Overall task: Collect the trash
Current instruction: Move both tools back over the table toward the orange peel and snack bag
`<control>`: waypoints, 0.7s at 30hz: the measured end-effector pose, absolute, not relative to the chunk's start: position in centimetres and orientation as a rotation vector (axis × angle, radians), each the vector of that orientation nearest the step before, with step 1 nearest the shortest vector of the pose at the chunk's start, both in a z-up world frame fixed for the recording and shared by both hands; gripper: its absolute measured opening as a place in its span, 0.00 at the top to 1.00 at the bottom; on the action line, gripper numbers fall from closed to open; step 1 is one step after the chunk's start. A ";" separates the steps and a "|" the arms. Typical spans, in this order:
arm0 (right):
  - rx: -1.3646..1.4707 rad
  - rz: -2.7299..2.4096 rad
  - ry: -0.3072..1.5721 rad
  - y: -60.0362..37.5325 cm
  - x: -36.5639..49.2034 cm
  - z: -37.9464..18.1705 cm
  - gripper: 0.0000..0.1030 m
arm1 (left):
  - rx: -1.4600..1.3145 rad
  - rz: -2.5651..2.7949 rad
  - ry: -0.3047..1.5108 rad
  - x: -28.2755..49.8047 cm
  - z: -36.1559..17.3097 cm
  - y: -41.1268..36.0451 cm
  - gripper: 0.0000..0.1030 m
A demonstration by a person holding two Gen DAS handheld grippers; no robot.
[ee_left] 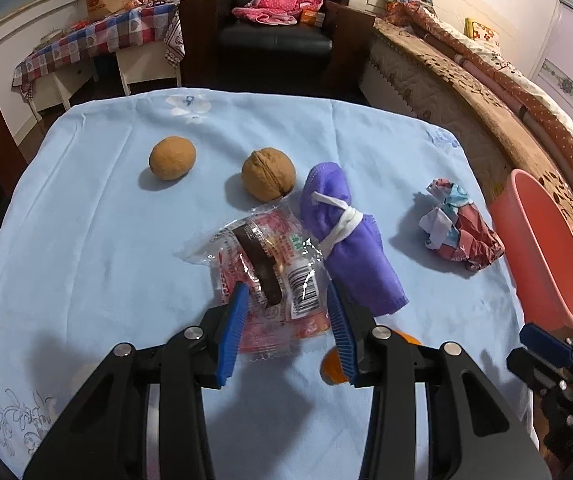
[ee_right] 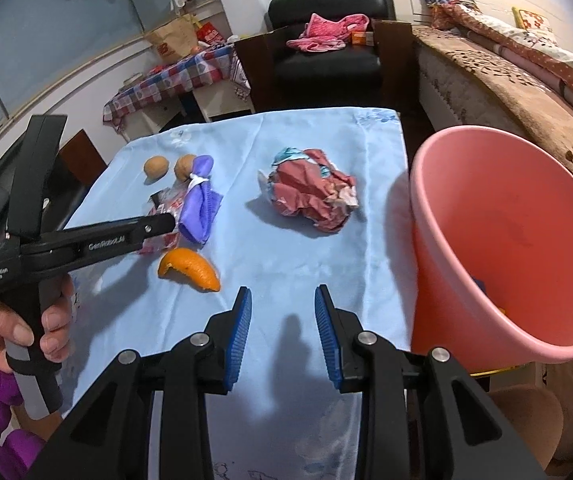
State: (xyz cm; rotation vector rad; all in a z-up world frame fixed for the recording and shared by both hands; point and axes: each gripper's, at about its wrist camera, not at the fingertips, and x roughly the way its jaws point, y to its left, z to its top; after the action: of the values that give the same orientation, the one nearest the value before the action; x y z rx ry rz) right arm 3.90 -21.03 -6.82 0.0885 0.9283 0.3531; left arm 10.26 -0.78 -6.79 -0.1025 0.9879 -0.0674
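Note:
My left gripper (ee_left: 286,300) is open, its blue pads on either side of the near part of a clear red-printed plastic wrapper (ee_left: 264,276) on the blue tablecloth. A rolled purple cloth tied with white string (ee_left: 342,240) lies just right of the wrapper. Two walnuts (ee_left: 268,174) (ee_left: 172,158) sit behind. An orange peel (ee_right: 190,270) lies near the left gripper. A crumpled red and blue paper ball (ee_right: 312,194) lies mid-table. My right gripper (ee_right: 282,312) is open and empty above the near table edge. A pink bin (ee_right: 506,240) stands at the table's right.
The blue tablecloth (ee_left: 86,240) covers the table. A bed with a brown patterned cover (ee_left: 466,92) runs along the right. A black armchair (ee_left: 274,36) and a checkered side table (ee_left: 98,44) stand beyond the far edge.

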 end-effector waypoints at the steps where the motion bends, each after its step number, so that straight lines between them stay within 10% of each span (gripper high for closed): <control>1: 0.085 0.358 0.929 -20.9 3.9 -6.9 0.69 | -0.103 -0.065 0.985 10.3 -6.8 -0.7 0.61; 21: -0.007 0.454 0.967 -16.7 4.9 -7.4 0.57 | -0.162 -0.083 0.932 9.0 -5.5 1.6 0.76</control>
State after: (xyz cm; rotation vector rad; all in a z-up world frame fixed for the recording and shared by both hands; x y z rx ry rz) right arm 4.91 -16.68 -7.40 -0.0070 0.9673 0.4542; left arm 9.02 1.59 -5.45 -0.1619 0.9324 -0.0828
